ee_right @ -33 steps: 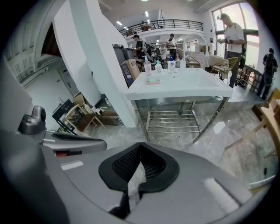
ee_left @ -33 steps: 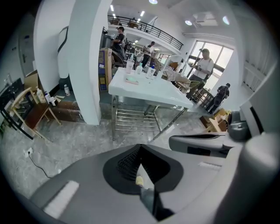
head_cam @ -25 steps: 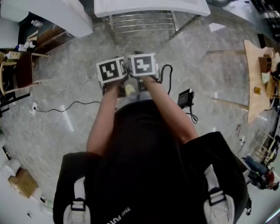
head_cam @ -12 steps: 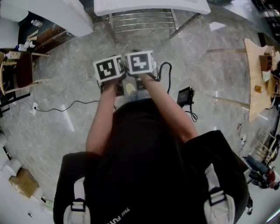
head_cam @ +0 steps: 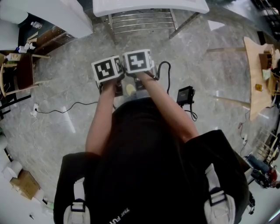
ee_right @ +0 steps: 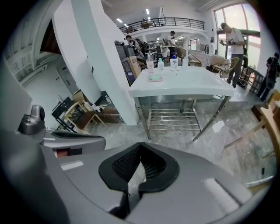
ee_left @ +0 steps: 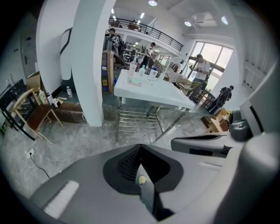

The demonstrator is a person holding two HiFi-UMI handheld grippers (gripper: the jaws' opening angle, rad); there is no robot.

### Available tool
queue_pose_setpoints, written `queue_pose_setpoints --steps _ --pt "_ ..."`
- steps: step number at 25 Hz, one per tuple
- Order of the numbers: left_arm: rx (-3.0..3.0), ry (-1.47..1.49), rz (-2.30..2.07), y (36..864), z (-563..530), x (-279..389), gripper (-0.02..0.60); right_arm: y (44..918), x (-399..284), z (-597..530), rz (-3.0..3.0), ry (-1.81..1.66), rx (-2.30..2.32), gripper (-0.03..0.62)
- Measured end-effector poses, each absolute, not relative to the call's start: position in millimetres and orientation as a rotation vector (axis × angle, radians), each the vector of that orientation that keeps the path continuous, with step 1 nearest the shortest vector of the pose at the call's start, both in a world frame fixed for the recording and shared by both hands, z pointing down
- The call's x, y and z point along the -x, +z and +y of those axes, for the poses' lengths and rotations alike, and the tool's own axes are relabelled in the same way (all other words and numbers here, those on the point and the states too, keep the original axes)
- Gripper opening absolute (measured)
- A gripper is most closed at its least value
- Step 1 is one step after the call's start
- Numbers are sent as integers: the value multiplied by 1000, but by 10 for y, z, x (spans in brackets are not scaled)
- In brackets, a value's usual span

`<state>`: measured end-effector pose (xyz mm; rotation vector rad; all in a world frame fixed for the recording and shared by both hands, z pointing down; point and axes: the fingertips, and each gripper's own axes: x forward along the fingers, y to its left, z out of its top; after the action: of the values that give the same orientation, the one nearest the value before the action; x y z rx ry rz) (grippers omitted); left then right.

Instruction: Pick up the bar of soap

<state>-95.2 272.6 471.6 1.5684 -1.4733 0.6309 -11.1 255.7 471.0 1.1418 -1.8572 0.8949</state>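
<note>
In the left gripper view, the grey left gripper [ee_left: 140, 151] is seen with its jaws pressed together and nothing gripped. A small flat pinkish-green bar of soap [ee_left: 134, 83] lies on a white rectangular table [ee_left: 166, 95], near some bottles [ee_left: 133, 68]. In the right gripper view, the grey right gripper [ee_right: 140, 149] is likewise closed and empty. In the head view, both grippers are held side by side above a grey marble floor [head_cam: 65, 87], well apart from the table.

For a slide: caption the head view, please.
Both shut, left gripper and right gripper held side by side over marble floor before white table.
</note>
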Motion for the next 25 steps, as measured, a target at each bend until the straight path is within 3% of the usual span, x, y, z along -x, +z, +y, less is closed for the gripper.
queue_pose_setpoints --steps 25 --pt "-1561 633 -1469 4749 2193 1041 -2 4734 280 1999 -1891 896 -1116 15"
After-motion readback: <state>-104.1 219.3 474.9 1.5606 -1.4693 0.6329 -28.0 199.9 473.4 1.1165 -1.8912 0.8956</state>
